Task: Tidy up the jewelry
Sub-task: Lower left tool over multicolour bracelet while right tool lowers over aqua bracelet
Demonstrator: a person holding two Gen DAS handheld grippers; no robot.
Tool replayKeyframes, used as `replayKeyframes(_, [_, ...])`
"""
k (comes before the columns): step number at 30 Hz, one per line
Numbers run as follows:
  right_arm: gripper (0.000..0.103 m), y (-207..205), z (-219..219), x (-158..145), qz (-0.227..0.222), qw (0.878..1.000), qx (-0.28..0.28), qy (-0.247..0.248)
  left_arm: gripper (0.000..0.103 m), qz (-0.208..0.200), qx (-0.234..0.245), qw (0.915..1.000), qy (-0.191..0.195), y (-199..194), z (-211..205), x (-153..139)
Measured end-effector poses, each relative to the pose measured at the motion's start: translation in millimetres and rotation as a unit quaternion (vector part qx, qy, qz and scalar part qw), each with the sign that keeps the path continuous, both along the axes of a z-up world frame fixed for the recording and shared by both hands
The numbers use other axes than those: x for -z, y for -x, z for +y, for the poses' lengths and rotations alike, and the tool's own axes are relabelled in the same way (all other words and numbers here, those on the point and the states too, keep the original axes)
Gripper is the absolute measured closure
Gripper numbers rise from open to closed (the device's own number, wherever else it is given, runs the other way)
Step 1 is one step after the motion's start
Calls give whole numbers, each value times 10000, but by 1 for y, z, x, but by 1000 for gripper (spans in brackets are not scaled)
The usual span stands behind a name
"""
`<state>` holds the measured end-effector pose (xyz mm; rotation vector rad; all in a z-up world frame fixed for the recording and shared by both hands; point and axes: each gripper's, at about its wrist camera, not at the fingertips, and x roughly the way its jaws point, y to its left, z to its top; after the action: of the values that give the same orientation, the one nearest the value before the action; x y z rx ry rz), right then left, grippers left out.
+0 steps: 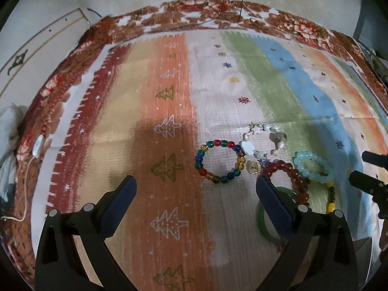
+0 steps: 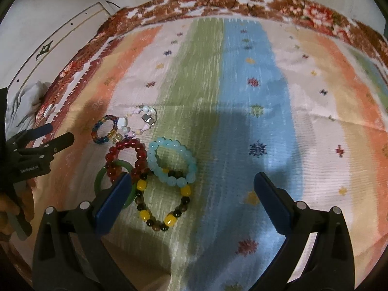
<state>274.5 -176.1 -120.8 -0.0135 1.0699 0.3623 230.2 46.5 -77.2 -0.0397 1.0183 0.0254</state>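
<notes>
Both hand-held grippers hover over a striped woven cloth with small star and tree motifs, laid on a red floral blanket.

Left gripper: jaws spread wide, nothing between them. Its right finger overlaps the green jade bangle in the left wrist view; contact cannot be confirmed.

Right gripper: jaws spread wide, nothing gripped. Its left finger crosses in front of the same bangle.

The jewelry lies in one cluster on the cloth's white and green stripes. Landmark: the dark red bead bracelet.

- Multicolored glass bead bracelet: just beyond the landmark, toward the orange stripe, lying flat as an open ring.
- Pale charm bracelet (white flower charm, silvery pieces): touching the multicolored one on its far side from the orange stripe.
- Aqua bead bracelet: just beside the landmark, on the green stripe.
- Yellow and dark bead bracelet: nearer the camera than the landmark, its upper end overlapping the aqua loop.
- Green jade bangle: overlapped by the landmark's lower edge.

A white cord lies on the blanket's left edge.
</notes>
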Motion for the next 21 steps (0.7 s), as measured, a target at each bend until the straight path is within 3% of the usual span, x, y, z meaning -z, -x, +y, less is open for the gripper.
replayKeyframes(6, [4, -10, 1, 10, 224, 9997, -23, -6, 7, 164, 120, 9997, 163, -13, 0, 9])
replayKeyframes(9, [14, -15, 4, 15, 325, 9995, -34, 40, 10, 266, 120, 9993, 246, -20, 1, 15])
replayKeyframes(13, [15, -23, 7, 23, 441, 9990, -11, 79, 13, 631, -154, 9944, 835, -31, 16, 29])
replayKeyframes(18, [16, -31, 11, 30, 546, 9984, 1, 122, 24, 739, -203, 9953, 600, -39, 22, 37])
replayKeyframes(21, [17, -36, 13, 37, 649, 9978, 43, 155, 26, 777, -198, 9954, 528, -45, 22, 42])
